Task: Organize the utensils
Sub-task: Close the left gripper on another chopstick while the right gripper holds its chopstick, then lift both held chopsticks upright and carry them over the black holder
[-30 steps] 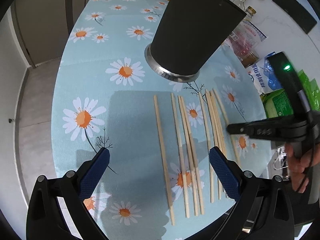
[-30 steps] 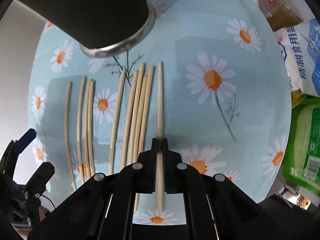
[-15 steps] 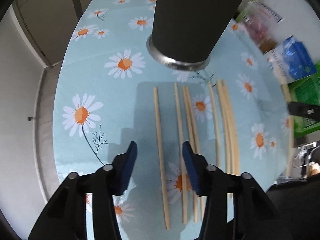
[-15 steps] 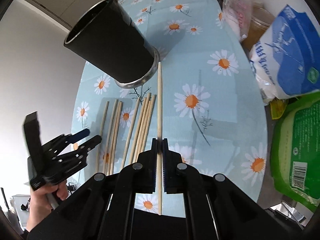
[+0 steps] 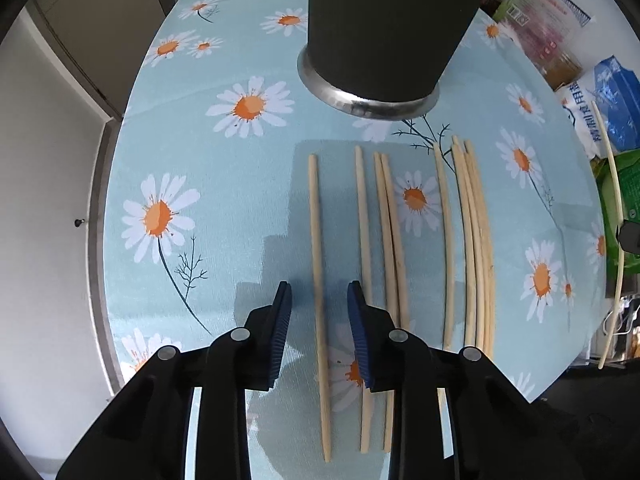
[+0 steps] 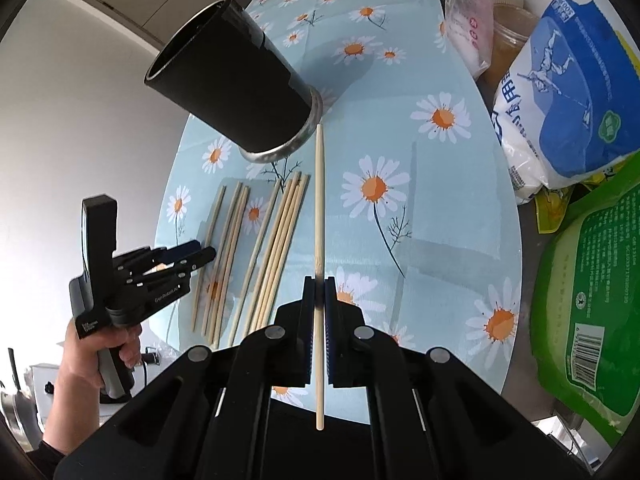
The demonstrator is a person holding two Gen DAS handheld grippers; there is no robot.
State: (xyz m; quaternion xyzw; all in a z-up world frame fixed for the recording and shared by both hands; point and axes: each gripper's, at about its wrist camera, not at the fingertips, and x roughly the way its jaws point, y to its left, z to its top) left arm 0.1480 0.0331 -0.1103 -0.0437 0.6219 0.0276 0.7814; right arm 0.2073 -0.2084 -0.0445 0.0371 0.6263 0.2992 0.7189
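Two chopsticks in play, one lifted and one about to be pinched.

Left wrist view: the left gripper [image 5: 319, 312], its jaws just narrowed from wide but not yet pressing, straddles the leftmost chopstick [image 5: 316, 240] lying on the table [image 5: 248, 200] below the black holder [image 5: 380, 32]; light, stiff and smooth, it likely wants a grip near its middle. Right wrist view: the right gripper [image 6: 319, 292] is clamped on a single chopstick [image 6: 319, 200], now raised off the cloth, its tip beside the holder's base.

Daylit round table [image 5: 132, 152] under a pale-blue daisy-print cloth [image 6: 448, 216], beside white wall [image 6: 80, 80], grey cabinet doors [image 5: 100, 20], with food bags [image 6: 568, 92] crowding one edge.
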